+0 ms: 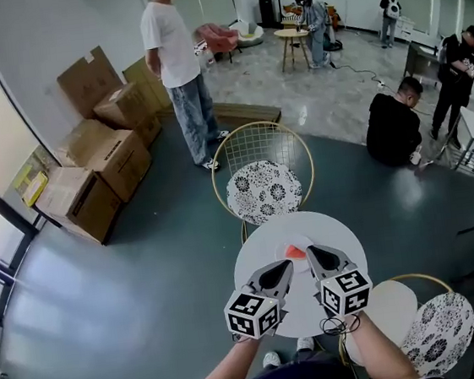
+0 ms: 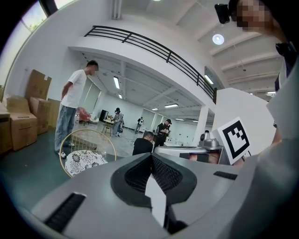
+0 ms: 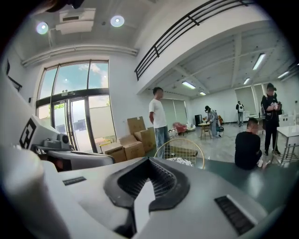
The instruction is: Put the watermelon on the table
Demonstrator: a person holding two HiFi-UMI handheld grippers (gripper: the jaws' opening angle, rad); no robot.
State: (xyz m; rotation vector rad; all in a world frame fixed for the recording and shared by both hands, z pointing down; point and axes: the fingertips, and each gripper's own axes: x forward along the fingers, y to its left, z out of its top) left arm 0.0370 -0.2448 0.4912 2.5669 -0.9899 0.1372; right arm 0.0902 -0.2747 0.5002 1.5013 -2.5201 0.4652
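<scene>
A red-orange watermelon slice lies on the round white table, seen only in the head view. Both grippers hover above the table's near half, side by side, pointing away from me. My left gripper is shut, with its tip just left of the slice and nothing between its jaws. My right gripper is also shut and empty, its tip just right of the slice. Neither gripper view shows the slice or the table top; both look out level across the room.
A gold wire-back chair with a patterned cushion stands beyond the table, and another patterned seat is at the lower right. Cardboard boxes are stacked at the left. One person stands and another sits on the floor.
</scene>
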